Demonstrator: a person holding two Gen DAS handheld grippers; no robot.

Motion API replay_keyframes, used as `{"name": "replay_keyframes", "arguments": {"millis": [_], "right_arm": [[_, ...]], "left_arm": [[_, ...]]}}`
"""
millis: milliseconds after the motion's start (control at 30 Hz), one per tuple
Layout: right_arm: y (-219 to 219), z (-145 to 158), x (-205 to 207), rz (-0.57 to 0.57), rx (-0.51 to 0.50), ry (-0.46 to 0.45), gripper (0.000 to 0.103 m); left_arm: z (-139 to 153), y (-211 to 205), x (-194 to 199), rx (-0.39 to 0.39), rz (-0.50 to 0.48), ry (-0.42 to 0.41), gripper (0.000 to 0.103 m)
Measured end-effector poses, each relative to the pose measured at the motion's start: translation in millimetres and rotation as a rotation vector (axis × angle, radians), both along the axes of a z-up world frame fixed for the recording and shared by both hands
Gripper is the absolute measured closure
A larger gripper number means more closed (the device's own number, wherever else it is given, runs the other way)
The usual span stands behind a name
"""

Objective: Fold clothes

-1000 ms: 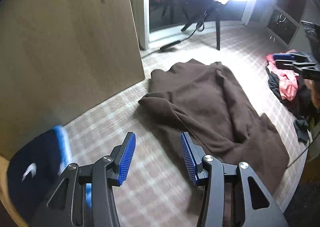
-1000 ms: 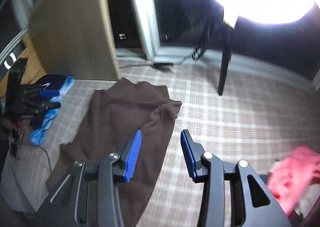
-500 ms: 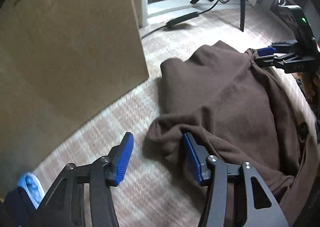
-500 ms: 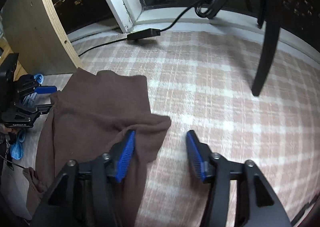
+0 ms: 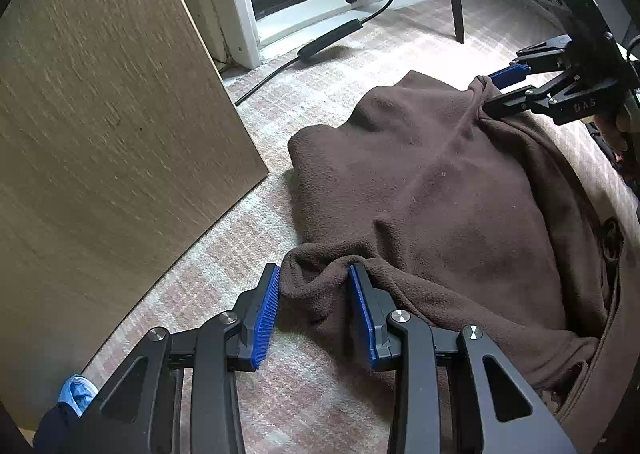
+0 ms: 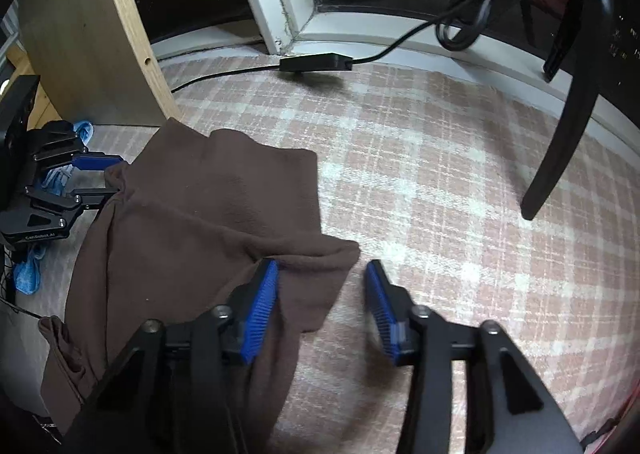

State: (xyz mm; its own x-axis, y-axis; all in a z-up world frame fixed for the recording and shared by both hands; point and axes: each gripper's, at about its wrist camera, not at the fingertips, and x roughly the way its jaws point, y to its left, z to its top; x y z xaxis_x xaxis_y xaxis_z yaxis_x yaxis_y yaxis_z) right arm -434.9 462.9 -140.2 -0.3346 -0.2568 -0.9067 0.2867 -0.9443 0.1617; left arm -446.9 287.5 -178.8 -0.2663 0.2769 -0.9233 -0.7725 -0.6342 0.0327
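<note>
A brown fleece garment [image 5: 440,194] lies spread on the checked carpet [image 6: 440,174]. In the left wrist view my left gripper [image 5: 314,270] points down at the garment's near-left corner. Its jaws are closing, and the bunched fabric fills the gap and touches both blue pads. The right wrist view shows my right gripper [image 6: 322,264] straddling the opposite corner of the garment [image 6: 192,234]. Its jaws are closing too; the cloth touches the left pad, while a strip of carpet shows before the right pad. Each gripper also appears in the other's view, the right gripper [image 5: 488,92] and the left gripper [image 6: 120,177].
A tall wooden panel [image 5: 100,114] stands left of the garment. A black cable with a power brick [image 6: 316,62] runs along the window sill. A dark stand leg [image 6: 560,142] rests on the carpet at right. Blue cloth [image 6: 28,274] lies beside the left gripper.
Both grippers dropped from above the floor to the garment's two far corners. Their jaws widened, then narrowed around the cloth. The bright lamp left the view.
</note>
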Motion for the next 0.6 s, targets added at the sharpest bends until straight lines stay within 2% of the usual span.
{"name": "replay_keyframes", "arguments": {"millis": [133, 233, 600], "right_arm": [[-15, 4, 9, 0.002, 0.082, 0.039, 0.080], [-23, 5, 12, 0.025, 0.133, 0.066, 0.081], [-24, 4, 9, 0.036, 0.149, 0.069, 0.082]], "left_arm": [[0, 0, 2, 0.001, -0.003, -0.001, 0.077], [0, 3, 3, -0.003, -0.011, 0.000, 0.079], [2, 2, 4, 0.005, -0.009, -0.008, 0.080]]}}
